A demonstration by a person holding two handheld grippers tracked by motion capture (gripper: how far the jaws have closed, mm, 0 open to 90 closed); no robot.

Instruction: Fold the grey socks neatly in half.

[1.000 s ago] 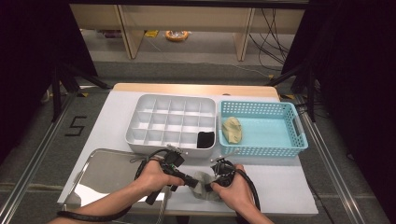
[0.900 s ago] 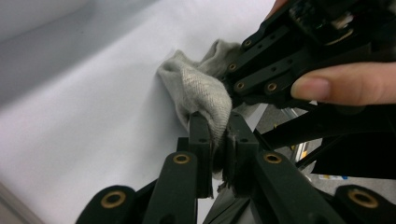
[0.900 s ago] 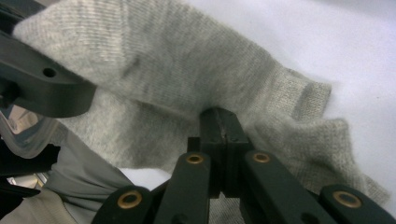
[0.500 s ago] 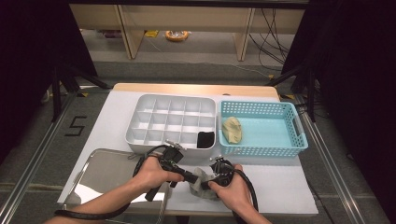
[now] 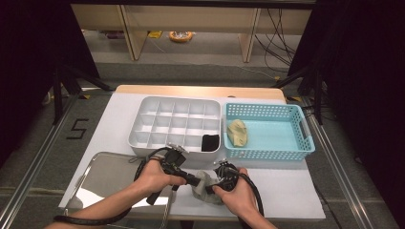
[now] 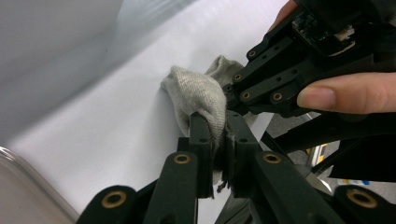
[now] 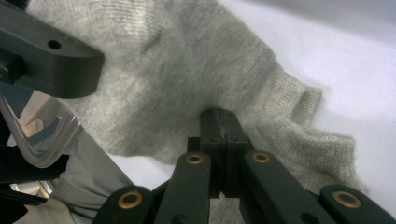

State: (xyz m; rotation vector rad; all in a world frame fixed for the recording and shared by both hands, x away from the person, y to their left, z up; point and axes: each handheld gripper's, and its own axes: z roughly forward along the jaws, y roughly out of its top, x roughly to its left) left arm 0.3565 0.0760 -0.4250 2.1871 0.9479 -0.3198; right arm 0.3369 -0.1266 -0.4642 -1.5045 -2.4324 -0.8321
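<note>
My left gripper [image 6: 218,140] is clenched on a fold of the grey sock [image 6: 198,91]; my right gripper [image 7: 223,122] is pinched tight on its knit nearer the cuff; the sock hangs bunched between the two, just above the white table [image 5: 286,186] at its near edge, its long axis running gripper to gripper; the divided tray [image 5: 176,121] lies beyond.

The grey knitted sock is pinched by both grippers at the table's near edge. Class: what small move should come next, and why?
Probably fold the grey knitted sock over itself. The left gripper and right gripper both clamp it, and a black bundle already sits in the white divided organiser tray, suggesting socks get folded up before storing.
</note>
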